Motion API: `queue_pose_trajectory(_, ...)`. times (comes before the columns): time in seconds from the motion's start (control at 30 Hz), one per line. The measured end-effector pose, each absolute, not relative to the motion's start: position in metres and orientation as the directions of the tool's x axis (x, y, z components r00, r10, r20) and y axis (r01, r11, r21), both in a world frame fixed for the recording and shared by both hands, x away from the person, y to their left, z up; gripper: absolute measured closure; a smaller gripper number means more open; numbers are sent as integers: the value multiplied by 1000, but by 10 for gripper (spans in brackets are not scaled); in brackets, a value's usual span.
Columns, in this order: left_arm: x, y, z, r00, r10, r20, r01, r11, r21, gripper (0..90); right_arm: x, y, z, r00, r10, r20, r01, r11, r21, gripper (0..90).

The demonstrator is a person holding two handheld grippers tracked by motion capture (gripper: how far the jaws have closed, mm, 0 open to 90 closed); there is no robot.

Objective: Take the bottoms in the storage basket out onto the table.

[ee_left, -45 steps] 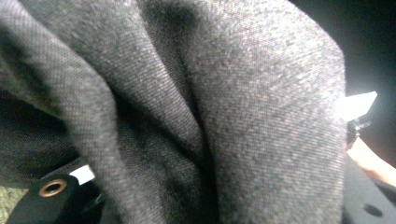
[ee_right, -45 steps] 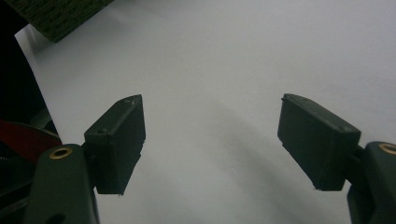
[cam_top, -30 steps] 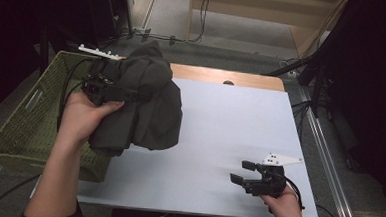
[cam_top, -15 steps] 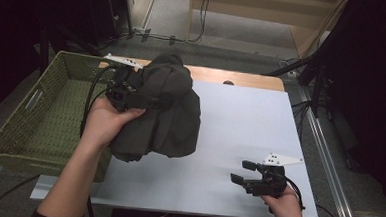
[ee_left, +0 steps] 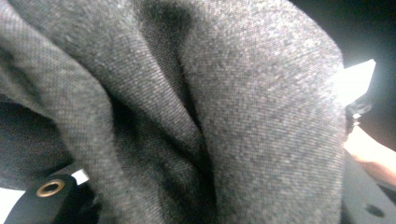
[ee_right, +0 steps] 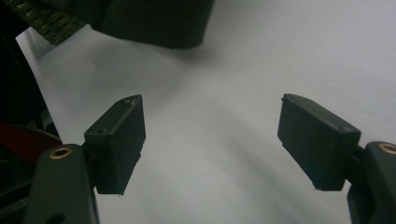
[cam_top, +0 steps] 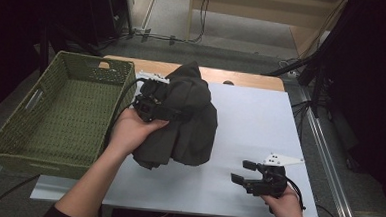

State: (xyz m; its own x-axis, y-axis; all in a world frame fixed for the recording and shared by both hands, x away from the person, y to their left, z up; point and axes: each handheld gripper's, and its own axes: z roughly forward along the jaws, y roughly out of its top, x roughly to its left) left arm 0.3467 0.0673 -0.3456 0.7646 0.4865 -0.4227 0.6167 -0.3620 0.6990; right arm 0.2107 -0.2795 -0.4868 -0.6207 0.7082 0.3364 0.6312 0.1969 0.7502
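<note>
A dark grey garment (cam_top: 190,123) hangs bunched over the white table top (cam_top: 250,116), just right of the basket. My left gripper (cam_top: 173,112) is shut on its upper left part, and the person's left hand sits under it. In the left gripper view the grey cloth (ee_left: 233,116) covers the jaws. My right gripper (cam_top: 241,171) rests low at the front right of the table, open and with nothing in it. In the right gripper view my right gripper (ee_right: 210,140) has bare white table between its jaws, and the garment's lower edge (ee_right: 154,23) hangs farther off.
A green woven basket (cam_top: 54,146) stands at the table's left side, and its corner (ee_right: 42,18) shows in the right gripper view. A wooden strip (cam_top: 242,80) runs along the table's far edge. Cables and dark stands lie on the floor behind.
My left gripper has carried the garment to the right, from over the basket's edge to above the table. The right gripper has stayed put.
</note>
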Motion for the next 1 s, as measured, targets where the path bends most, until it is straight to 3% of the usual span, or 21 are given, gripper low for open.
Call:
queue_pose_trajectory(0.33,350,36,-397,744,489,-454,634,-305,710,536,210,-281,-486,-616,713,335,632,193,750,219)
queue_pose_trajectory(0.6,352,15,-445,752,501,-428,634,-372,678,480,210,-281,-487,-612,719,330,633,195,749,219)
queue_pose_trajectory(0.9,351,3,-489,749,477,-461,657,-437,615,265,210,-281,-487,-610,725,321,629,196,752,218)
queue_pose_trajectory(1.0,350,5,-484,769,490,-411,626,-443,642,194,210,-281,-487,-610,726,319,628,197,753,219)
